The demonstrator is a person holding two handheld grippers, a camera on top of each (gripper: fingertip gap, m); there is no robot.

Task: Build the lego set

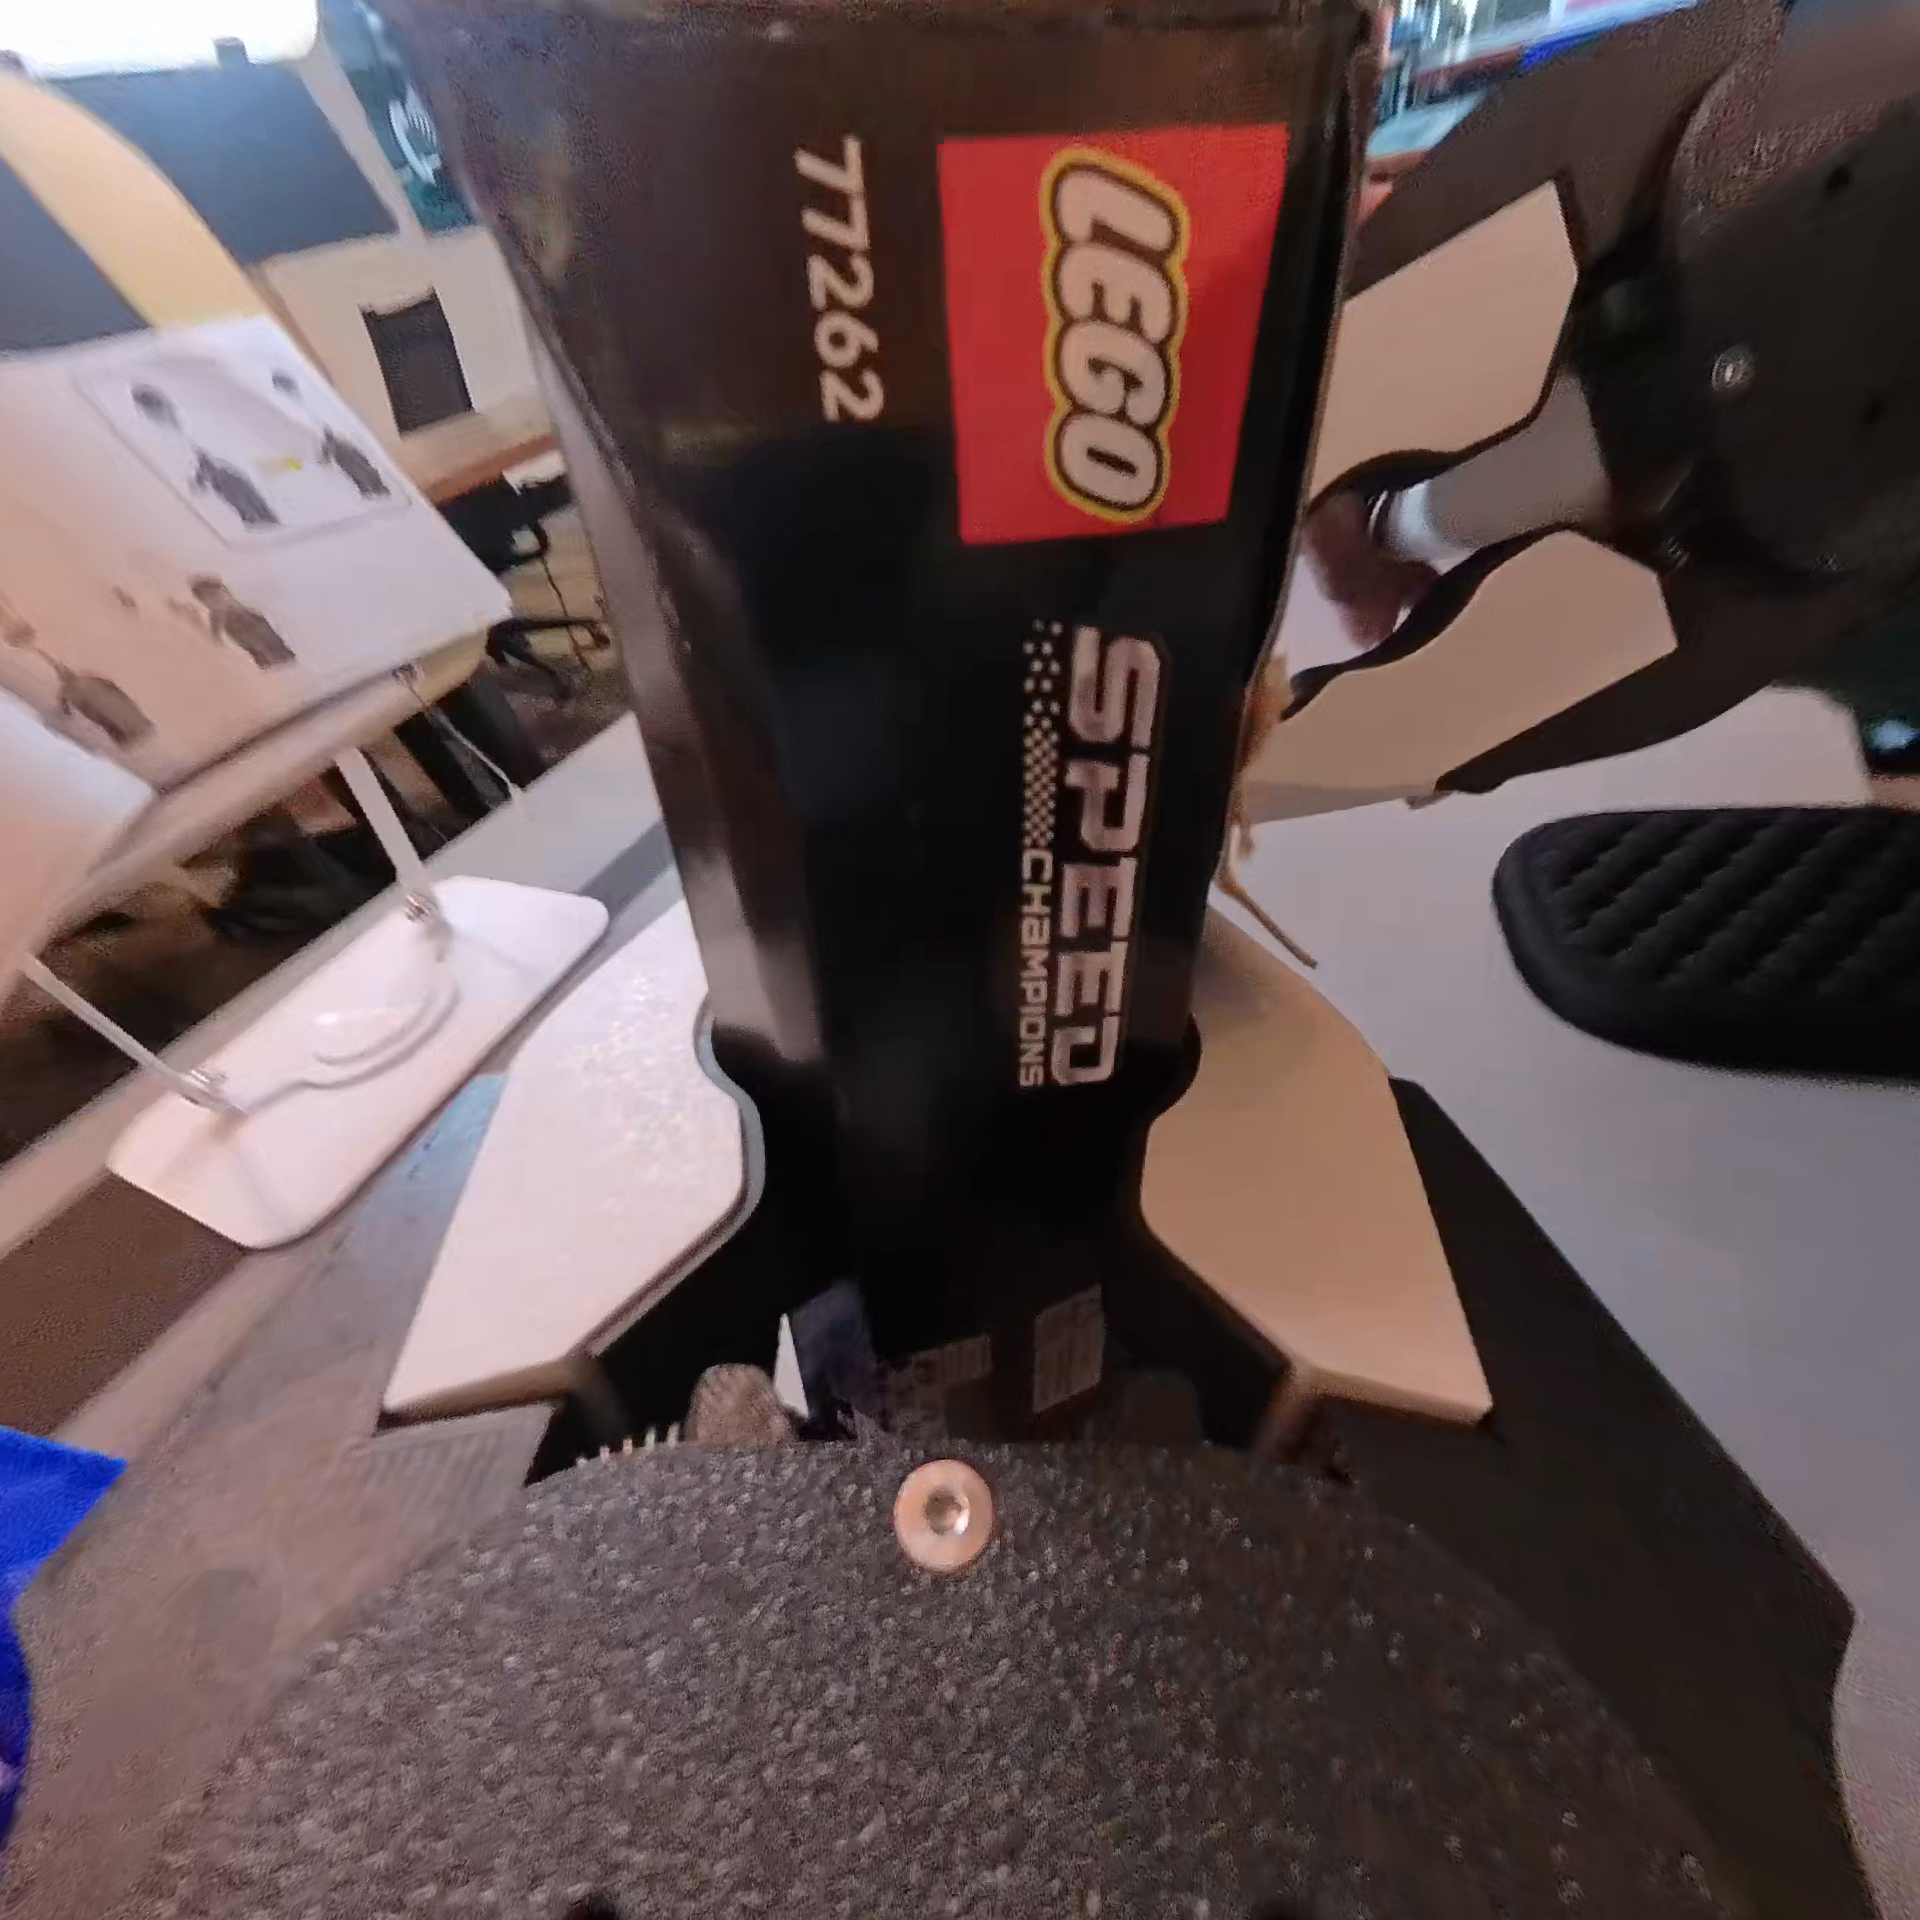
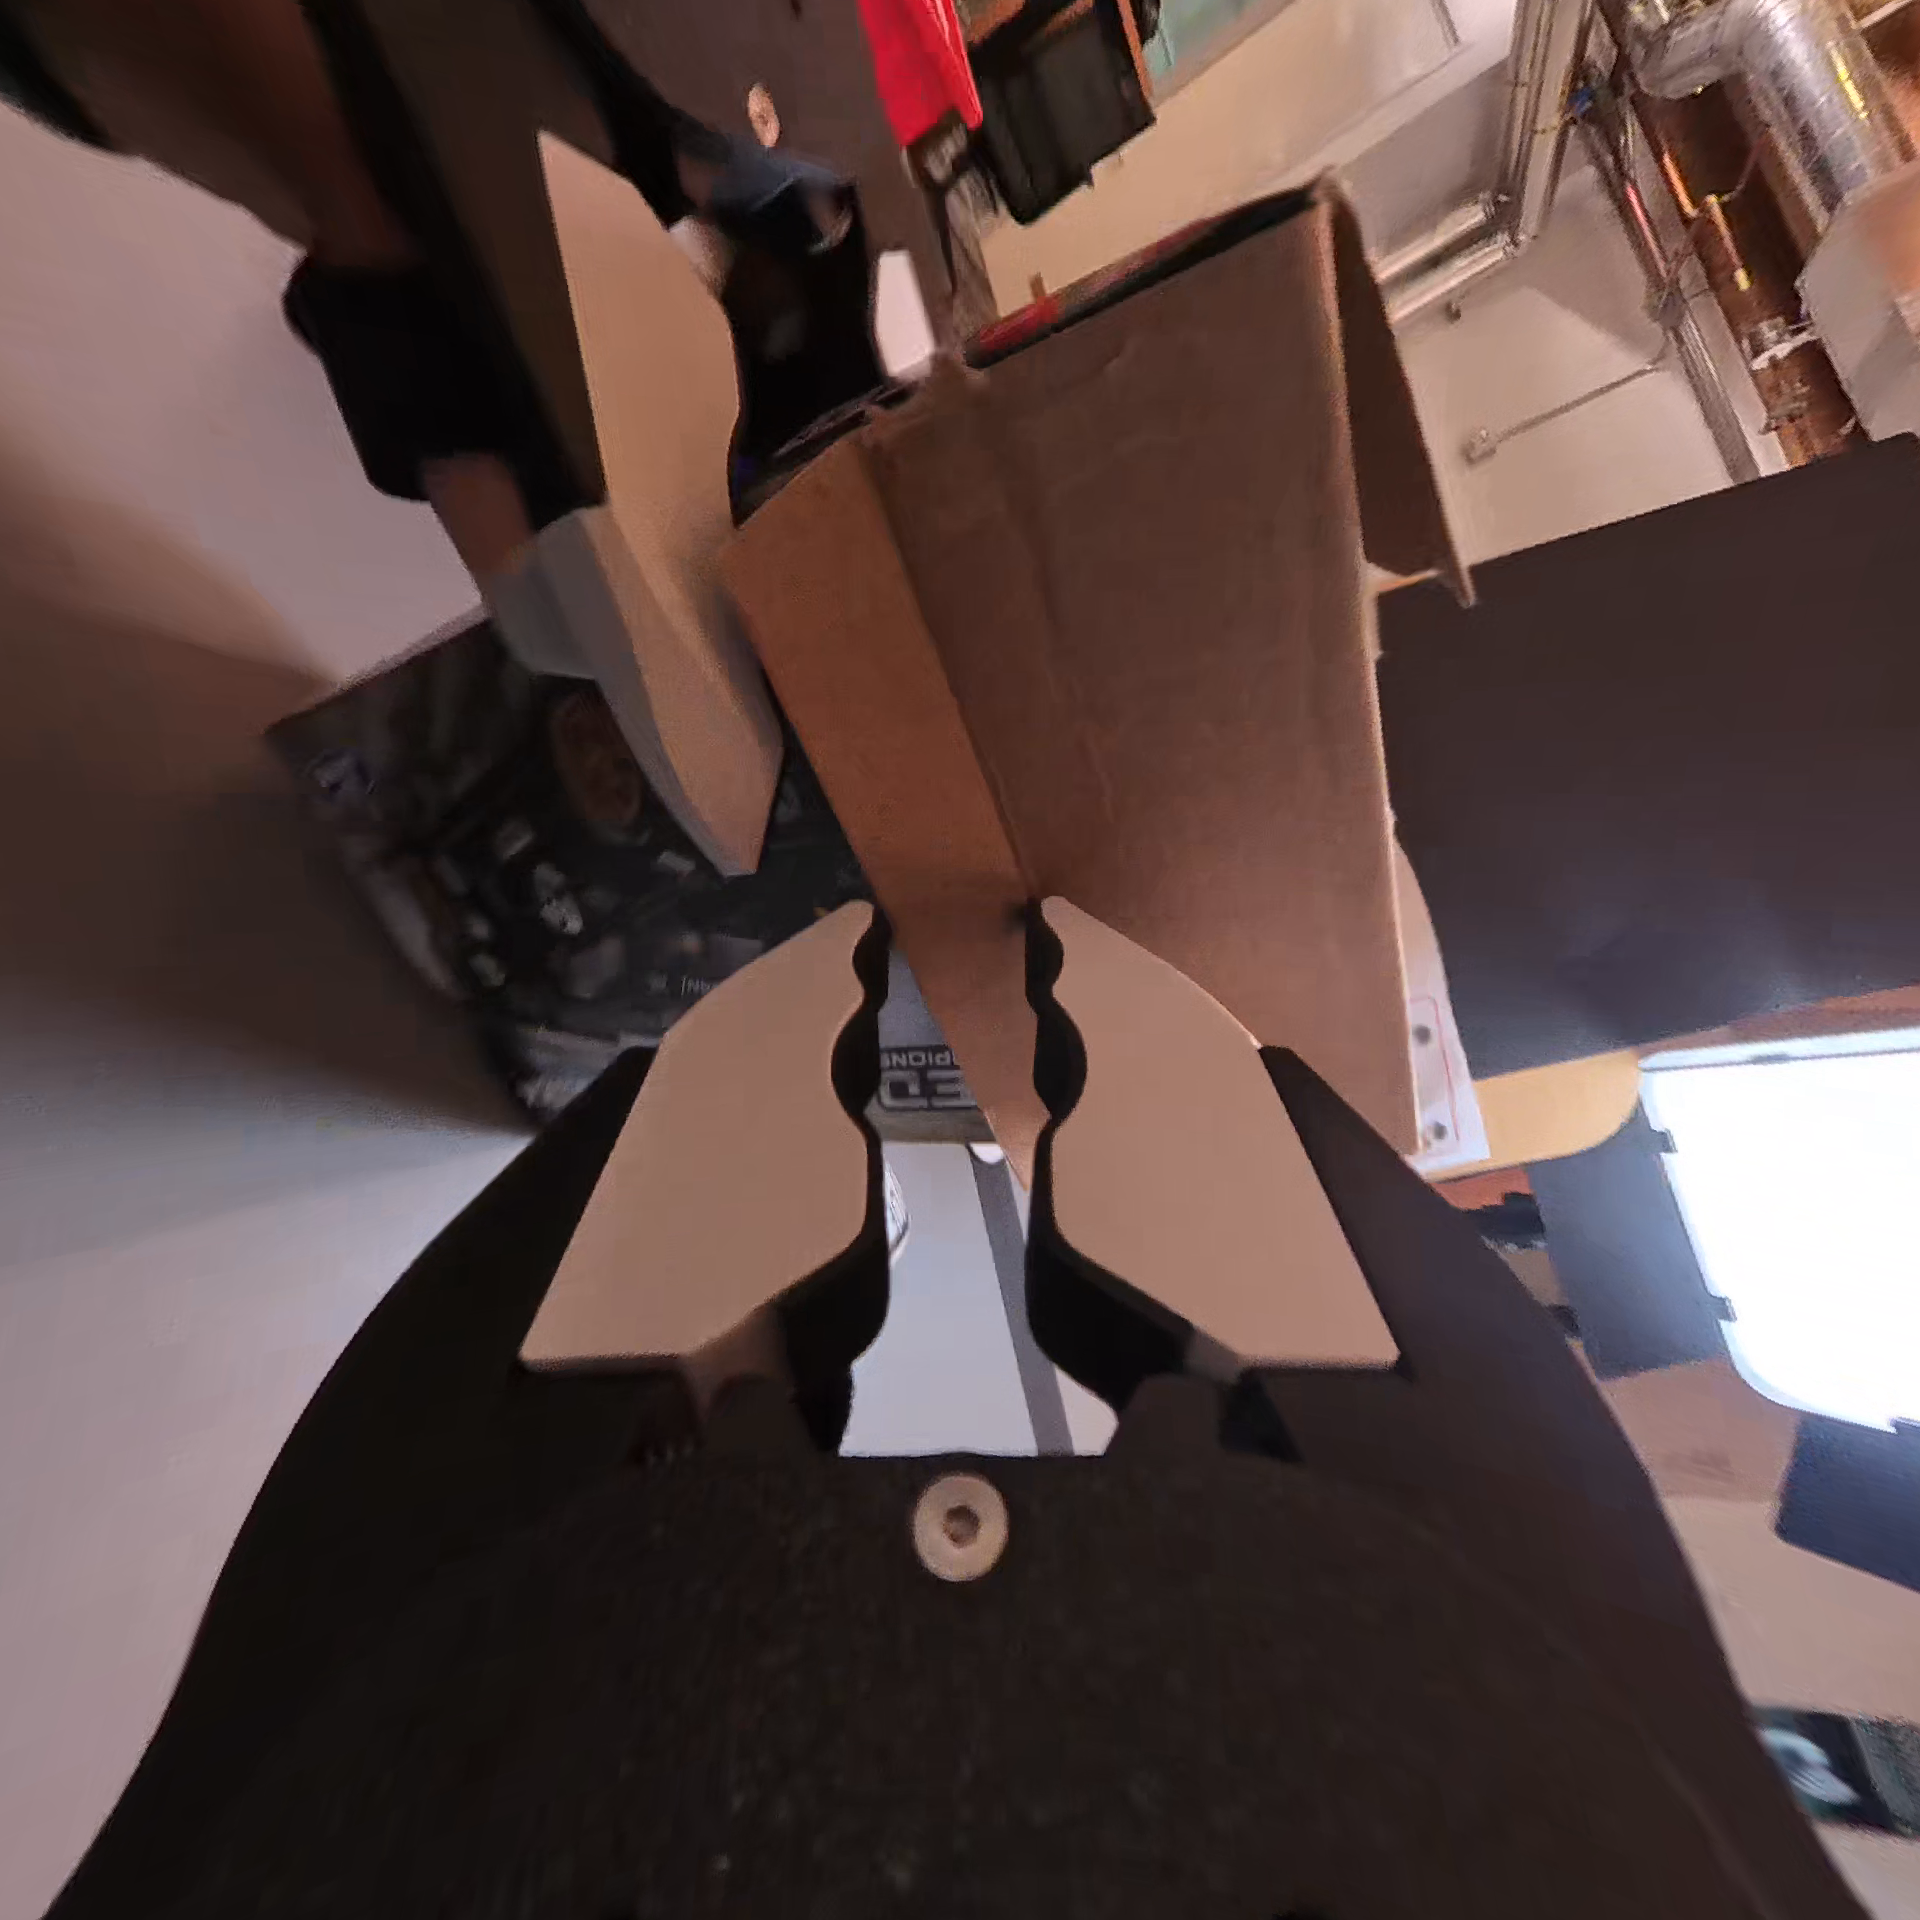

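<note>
Box (image 1: pixel 966 623) up off the table (image 1: pixel 1558 1195), clamped end-on in left gripper (image 1: pixel 951 1101), black printed face toward that camera. Flap (image 2: pixel 997 831) of brown inner card open at far end, pinched near its tip by right gripper (image 2: pixel 956 1029), jaws narrow. Step looks like opening the box. Best to hold left clamp firm, pull flap along its fold, not sideways — thin card, likely to tear. Right gripper tilted steeply, coming in from the side. Booklet stand (image 1: pixel 343 1049) left of box.

Black box (image 1: pixel 935 644): red logo patch, white no. & print.
</note>
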